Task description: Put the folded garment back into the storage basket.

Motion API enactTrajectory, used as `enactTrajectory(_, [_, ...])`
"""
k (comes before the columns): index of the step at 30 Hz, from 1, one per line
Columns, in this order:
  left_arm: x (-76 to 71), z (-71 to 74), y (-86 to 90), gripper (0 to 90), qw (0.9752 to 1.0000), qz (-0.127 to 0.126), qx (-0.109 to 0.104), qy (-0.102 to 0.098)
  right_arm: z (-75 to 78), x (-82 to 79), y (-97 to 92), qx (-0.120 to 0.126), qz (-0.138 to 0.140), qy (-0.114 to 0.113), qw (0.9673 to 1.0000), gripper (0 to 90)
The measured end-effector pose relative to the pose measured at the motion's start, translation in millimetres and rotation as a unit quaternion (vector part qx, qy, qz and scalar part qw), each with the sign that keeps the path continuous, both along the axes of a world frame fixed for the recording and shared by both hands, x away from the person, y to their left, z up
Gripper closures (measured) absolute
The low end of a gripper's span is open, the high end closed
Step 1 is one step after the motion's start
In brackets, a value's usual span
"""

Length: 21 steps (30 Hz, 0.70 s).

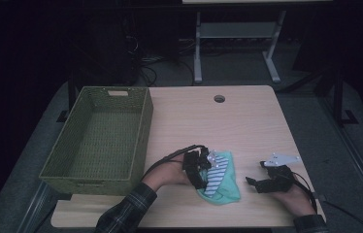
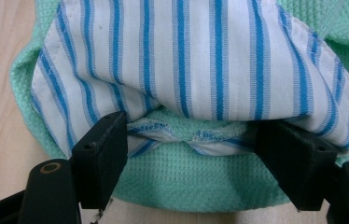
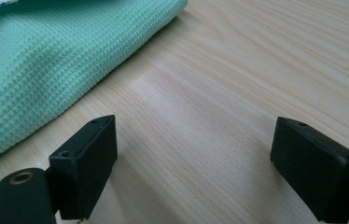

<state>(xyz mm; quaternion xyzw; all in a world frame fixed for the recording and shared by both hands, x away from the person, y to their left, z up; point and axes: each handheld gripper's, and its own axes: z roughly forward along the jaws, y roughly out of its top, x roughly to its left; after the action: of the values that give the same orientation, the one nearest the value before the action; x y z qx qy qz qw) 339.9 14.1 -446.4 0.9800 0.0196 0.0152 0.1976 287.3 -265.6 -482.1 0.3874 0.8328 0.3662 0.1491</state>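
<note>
A mint-green waffle cloth (image 1: pixel 229 190) lies near the table's front edge, with a white cloth with blue stripes (image 1: pixel 217 175) folded on top of it. My left gripper (image 1: pixel 203 171) is at the bundle's left side. In the left gripper view it (image 2: pixel 198 158) is open, its jaws set wide on either side of the striped cloth's (image 2: pixel 196 51) bunched hem, over the green cloth (image 2: pixel 186 182). My right gripper (image 1: pixel 253 184) sits just right of the bundle, apart from it. It (image 3: pixel 193 168) is open over bare wood, and the green cloth (image 3: pixel 46 60) lies ahead and to its left.
A large empty olive-green woven basket (image 1: pixel 143 127) stands along the left side of the wooden table (image 1: pixel 218 126). A round cable hole (image 1: pixel 219 98) is near the table's far edge. Beyond it are dark floor and a white desk frame (image 1: pixel 198 53).
</note>
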Motion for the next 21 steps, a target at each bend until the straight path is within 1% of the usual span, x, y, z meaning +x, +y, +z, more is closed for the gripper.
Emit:
enactTrajectory(4, [1.1, -0.8, 1.4, 27.0, 0.9999, 0.008, -0.005, 0.014, -0.1, 0.0, 0.2, 0.0, -0.001, 0.0, 1.0, 14.5])
enactTrajectory(8, [0.7, 0.0, 1.6, 30.3, 0.9999, 0.007, -0.003, 0.015, -0.1, 0.0, 0.3, 0.0, -0.002, 0.0, 1.0, 14.5])
enactTrajectory(11, [-0.9, 1.7, 0.2, 34.5, 0.9998, 0.011, 0.004, 0.017, -0.1, -0.1, 0.3, 0.0, -0.003, 0.0, 1.0, 14.5])
enactTrajectory(13, [-2.5, 2.9, -0.5, 39.8, 0.9997, 0.015, 0.008, 0.017, -0.1, 0.0, 0.4, 0.0, -0.004, 0.0, 1.0, 14.5])
enactTrajectory(17, [-5.1, 4.0, -1.0, 47.4, 0.9995, 0.025, 0.009, 0.018, -0.1, 0.0, 0.4, 0.0, -0.004, 0.0, 1.0, 14.6])
enactTrajectory(21, [-5.0, 5.1, 0.3, 60.7, 0.9992, 0.036, 0.005, 0.019, -0.1, 0.0, 0.4, 0.0, -0.004, 0.0, 1.0, 14.5])
